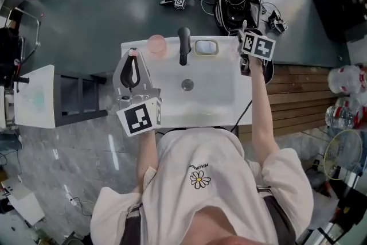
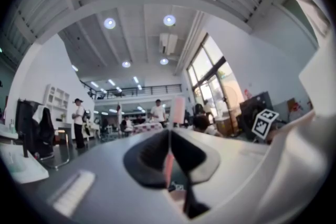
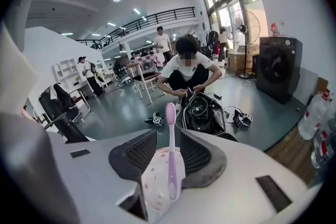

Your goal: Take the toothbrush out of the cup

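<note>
A white cup with pink dots [image 3: 156, 182] sits between the jaws of my right gripper [image 3: 168, 131], which is shut on it. A lilac toothbrush [image 3: 170, 136] with a pink head stands in the cup and points out past the jaw tips. In the head view the right gripper [image 1: 244, 37] is held over the sink's far right corner. My left gripper [image 1: 133, 55] hovers at the sink's left rim. Its jaws [image 2: 169, 134] are shut, with a thin pinkish strip in the slit that I cannot identify.
A white sink [image 1: 212, 94] lies below me, with a black faucet [image 1: 184, 46], a pink cup [image 1: 156, 45] to its left and a soap dish [image 1: 206, 47] to its right. Beyond it a person crouches over a black bag [image 1: 235, 0]. A white cabinet [image 1: 34, 97] stands left.
</note>
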